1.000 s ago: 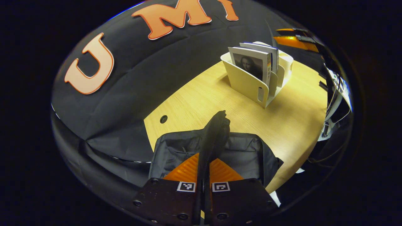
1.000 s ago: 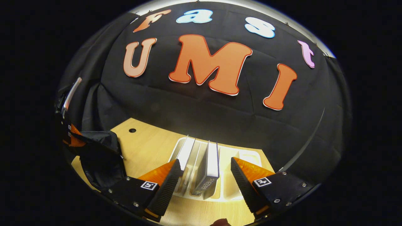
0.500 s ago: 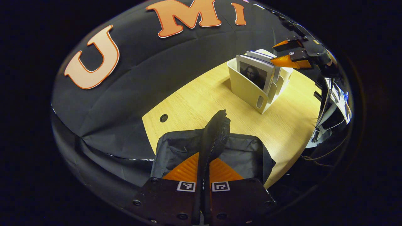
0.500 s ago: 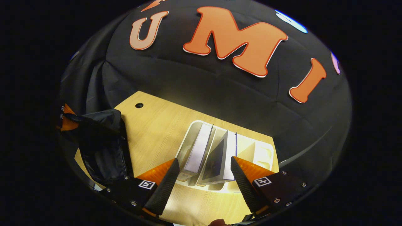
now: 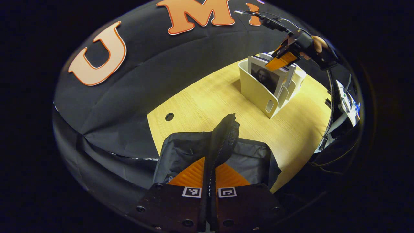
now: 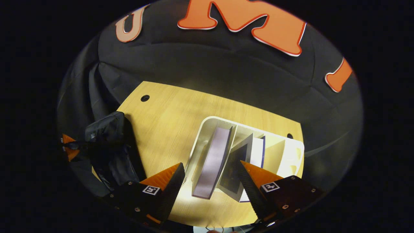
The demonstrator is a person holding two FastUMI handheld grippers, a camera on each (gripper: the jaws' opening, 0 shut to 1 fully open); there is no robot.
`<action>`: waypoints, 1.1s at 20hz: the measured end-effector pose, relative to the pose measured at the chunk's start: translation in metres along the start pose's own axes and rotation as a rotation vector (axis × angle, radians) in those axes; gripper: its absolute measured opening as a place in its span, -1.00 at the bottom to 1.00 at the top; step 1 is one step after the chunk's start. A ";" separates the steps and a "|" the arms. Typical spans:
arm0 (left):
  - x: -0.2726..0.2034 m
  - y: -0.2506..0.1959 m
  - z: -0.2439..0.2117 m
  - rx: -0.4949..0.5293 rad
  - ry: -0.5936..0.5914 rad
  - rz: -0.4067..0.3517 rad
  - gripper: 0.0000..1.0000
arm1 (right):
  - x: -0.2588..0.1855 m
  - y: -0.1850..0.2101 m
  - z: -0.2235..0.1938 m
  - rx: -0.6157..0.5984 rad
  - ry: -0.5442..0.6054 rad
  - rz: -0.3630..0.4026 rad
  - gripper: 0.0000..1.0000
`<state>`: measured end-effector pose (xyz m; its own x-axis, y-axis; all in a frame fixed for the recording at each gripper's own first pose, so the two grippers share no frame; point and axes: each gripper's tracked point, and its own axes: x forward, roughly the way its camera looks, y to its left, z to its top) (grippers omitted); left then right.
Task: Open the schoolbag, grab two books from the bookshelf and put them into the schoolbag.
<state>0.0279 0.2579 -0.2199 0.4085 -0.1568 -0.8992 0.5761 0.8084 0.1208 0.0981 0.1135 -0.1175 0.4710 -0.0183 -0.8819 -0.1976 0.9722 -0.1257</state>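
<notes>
Left gripper [image 5: 209, 174]: at 6 o'clock in the left gripper view, fingers closed tight on a raised fold of the schoolbag's edge, zipper running between them.
Schoolbag [image 5: 190, 153]: black, slumped on the near end of the table [image 5: 207, 103], mouth pulled up by that pinch; in the right gripper view it lies at 9 o'clock [image 6: 110, 145].
Right gripper [image 6: 212, 181]: jaws spread wide, gripping nothing, poised above the bookshelf with both books between its fingers.
Bookshelf [image 5: 258, 92]: white divider rack at 1 o'clock, far across the table.
Books [image 6: 213, 161]: two, upright and leaning in neighbouring slots.
Risk: closing here may clamp both books plus a divider, lifting or tipping the rack; the held fold may slip, letting the bag sag shut.
</notes>
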 end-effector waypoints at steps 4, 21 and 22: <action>0.002 0.000 -0.002 -0.036 0.019 0.005 -0.89 | 0.031 -0.005 -0.005 -0.002 0.084 0.007 0.92; 0.007 -0.003 -0.011 -0.185 0.119 0.025 -0.89 | 0.046 -0.004 -0.018 0.203 0.321 0.079 -0.28; 0.008 -0.002 -0.011 -0.178 0.117 0.024 -0.89 | 0.041 -0.006 -0.019 0.204 0.310 0.072 -0.29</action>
<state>0.0217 0.2612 -0.2319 0.3293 -0.0775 -0.9410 0.4288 0.9002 0.0759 0.1026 0.1025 -0.1616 0.1732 0.0123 -0.9848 -0.0303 0.9995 0.0072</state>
